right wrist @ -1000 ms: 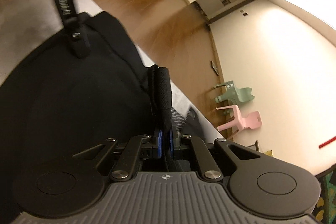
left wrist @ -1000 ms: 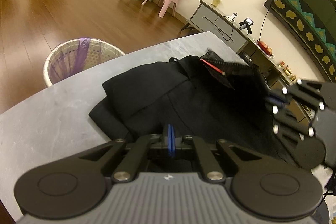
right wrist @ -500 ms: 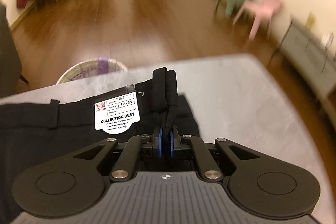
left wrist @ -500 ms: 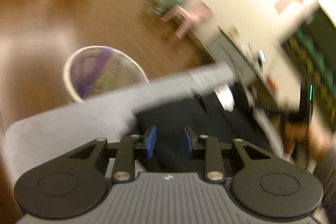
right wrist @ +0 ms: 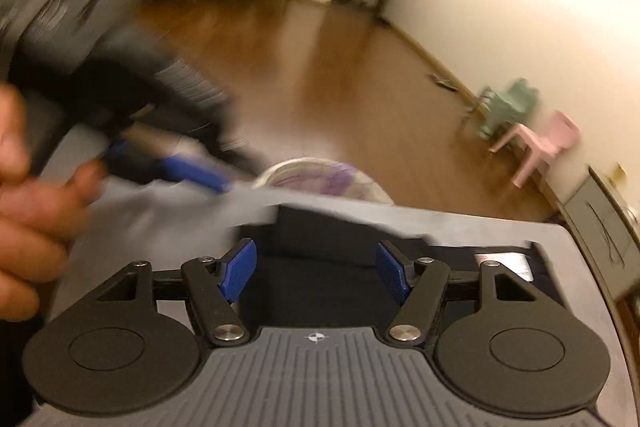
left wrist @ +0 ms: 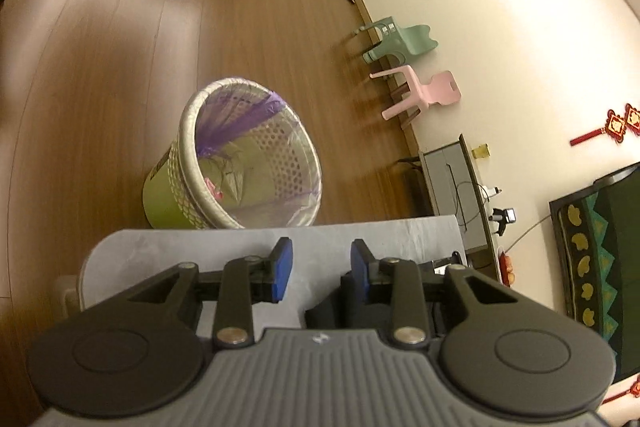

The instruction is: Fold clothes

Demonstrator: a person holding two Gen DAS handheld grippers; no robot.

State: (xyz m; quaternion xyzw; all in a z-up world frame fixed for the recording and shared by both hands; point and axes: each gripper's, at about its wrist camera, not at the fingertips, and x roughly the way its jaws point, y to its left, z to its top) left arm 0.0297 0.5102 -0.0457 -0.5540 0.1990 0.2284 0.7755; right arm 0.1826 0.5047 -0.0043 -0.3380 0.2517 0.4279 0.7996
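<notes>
Black trousers lie folded on the grey table, just beyond my right gripper, which is open with nothing between its blue pads. A white tag lies on the cloth at the right. In the left wrist view my left gripper is open over the table's bare corner; a bit of the black trousers shows under its right finger. The left gripper also appears blurred at the left of the right wrist view, held by a person's hand.
A wicker waste basket with a purple liner stands on the wooden floor just past the table edge. A green chair and a pink chair stand by the wall, beside a low grey cabinet.
Both grippers have opened and let go of the trousers, which now lie folded on the table. The left gripper has swung away toward the table's corner and the basket.
</notes>
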